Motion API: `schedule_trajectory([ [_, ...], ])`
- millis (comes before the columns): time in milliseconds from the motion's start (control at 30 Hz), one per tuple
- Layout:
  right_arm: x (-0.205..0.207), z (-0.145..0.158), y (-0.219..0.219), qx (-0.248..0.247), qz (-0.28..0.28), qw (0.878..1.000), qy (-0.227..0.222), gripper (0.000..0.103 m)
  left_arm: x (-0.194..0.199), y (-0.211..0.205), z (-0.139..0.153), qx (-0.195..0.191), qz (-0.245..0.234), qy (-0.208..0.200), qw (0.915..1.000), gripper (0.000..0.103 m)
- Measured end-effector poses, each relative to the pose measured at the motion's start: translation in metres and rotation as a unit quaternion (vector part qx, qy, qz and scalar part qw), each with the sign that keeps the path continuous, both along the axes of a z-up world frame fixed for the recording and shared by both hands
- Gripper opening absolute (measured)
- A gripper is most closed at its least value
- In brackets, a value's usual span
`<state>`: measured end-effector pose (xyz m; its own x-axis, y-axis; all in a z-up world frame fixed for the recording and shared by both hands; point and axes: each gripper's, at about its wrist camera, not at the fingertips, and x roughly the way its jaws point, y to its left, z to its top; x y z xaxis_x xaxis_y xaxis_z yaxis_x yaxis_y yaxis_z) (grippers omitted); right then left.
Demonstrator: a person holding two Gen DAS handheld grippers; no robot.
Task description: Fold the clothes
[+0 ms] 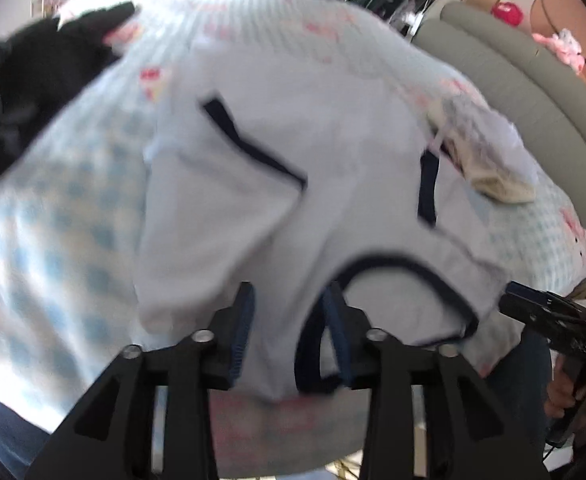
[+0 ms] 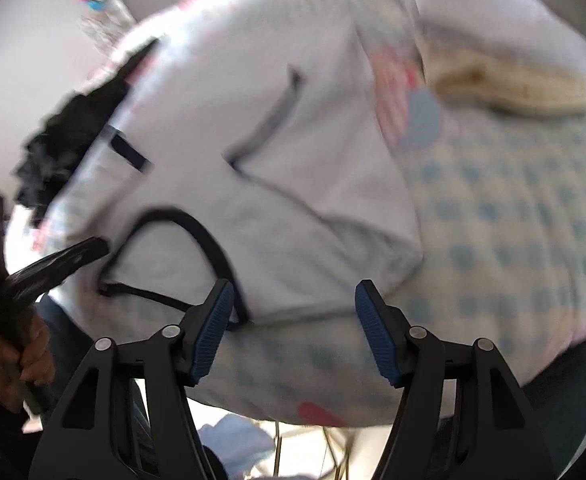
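A white sleeveless garment with navy trim point(image 1: 293, 152) lies spread on a table under a blue-checked cloth point(image 1: 65, 220). My left gripper point(image 1: 289, 316) has its near hem between its blue pads; the jaws stand a little apart, with cloth filling the gap. The garment also shows in the right wrist view point(image 2: 293, 160). My right gripper point(image 2: 293, 320) is open, its jaws wide apart just above the garment's near edge, holding nothing. The right gripper's black tip shows in the left wrist view point(image 1: 541, 308).
A black garment point(image 1: 41, 80) lies at the table's far left. A beige folded item point(image 2: 509, 84) and a pale patterned cloth point(image 1: 481, 132) lie at the far right. A grey padded seat back point(image 1: 525, 92) stands beyond the table.
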<state>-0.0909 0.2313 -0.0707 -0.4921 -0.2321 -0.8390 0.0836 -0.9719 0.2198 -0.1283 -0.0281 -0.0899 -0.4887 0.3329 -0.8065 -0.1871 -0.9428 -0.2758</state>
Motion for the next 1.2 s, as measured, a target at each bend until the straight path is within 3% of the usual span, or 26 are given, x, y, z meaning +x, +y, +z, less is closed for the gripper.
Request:
schedule_trajectory([
  [67, -0.005, 0.004, 0.009, 0.025, -0.019, 0.999, 0.006, 0.070, -0.014, 0.003, -0.001, -0.012, -0.011, -0.012, 0.9998, 0.044],
  [167, -0.016, -0.008, 0.031, 0.017, -0.066, 0.997, -0.021, 0.070, -0.019, 0.011, -0.007, -0.017, -0.029, -0.030, 0.9990, 0.044],
  [233, -0.022, -0.024, 0.037, 0.001, -0.067, 0.997, -0.048, 0.070, -0.018, 0.016, -0.011, -0.019, -0.041, -0.037, 0.9983, 0.051],
  [300, -0.018, -0.034, 0.029, 0.011, -0.037, 0.997, -0.070, 0.070, -0.016, 0.022, -0.014, -0.022, -0.053, -0.044, 0.9974, 0.051],
  [367, -0.007, -0.026, 0.021, 0.018, -0.008, 0.999, -0.049, 0.070, -0.012, 0.009, 0.004, -0.015, -0.023, -0.007, 0.9996, 0.051],
  [467, -0.002, -0.007, 0.029, -0.004, -0.008, 1.000, -0.025, 0.070, -0.018, -0.032, 0.029, 0.047, 0.047, 0.024, 0.9975, 0.051],
  [533, -0.007, 0.004, 0.041, 0.007, -0.030, 0.999, -0.008, 0.070, -0.025, -0.054, 0.034, 0.036, 0.093, 0.027, 0.9947, 0.051],
  [633, -0.015, 0.009, 0.057, 0.014, -0.067, 0.998, 0.000, 0.070, -0.030, -0.071, 0.026, 0.014, 0.123, 0.012, 0.9922, 0.049],
  [700, -0.024, 0.005, 0.066, 0.012, -0.090, 0.996, -0.012, 0.070, -0.037, -0.072, 0.017, -0.014, 0.111, -0.003, 0.9938, 0.049],
  [800, -0.039, -0.006, 0.061, 0.027, -0.089, 0.995, -0.027, 0.070, -0.059, -0.051, 0.013, -0.069, 0.060, 0.005, 0.9958, 0.049],
  [933, -0.062, -0.035, 0.043, 0.089, -0.044, 0.992, -0.072, 0.080, -0.095, -0.022, -0.020, -0.100, -0.007, -0.074, 0.9922, 0.049],
  [1000, -0.059, -0.037, 0.033, 0.120, -0.034, 0.990, -0.068, 0.081, -0.092, -0.011, -0.016, -0.120, -0.028, -0.051, 0.9911, 0.049],
  [1100, -0.050, -0.029, 0.037, 0.104, -0.040, 0.991, -0.067, 0.081, -0.084, -0.023, 0.007, -0.083, -0.007, 0.001, 0.9965, 0.049],
  [1200, -0.041, -0.016, 0.044, 0.099, -0.036, 0.993, -0.054, 0.078, -0.076, -0.051, 0.015, -0.035, 0.052, -0.007, 0.9980, 0.048],
])
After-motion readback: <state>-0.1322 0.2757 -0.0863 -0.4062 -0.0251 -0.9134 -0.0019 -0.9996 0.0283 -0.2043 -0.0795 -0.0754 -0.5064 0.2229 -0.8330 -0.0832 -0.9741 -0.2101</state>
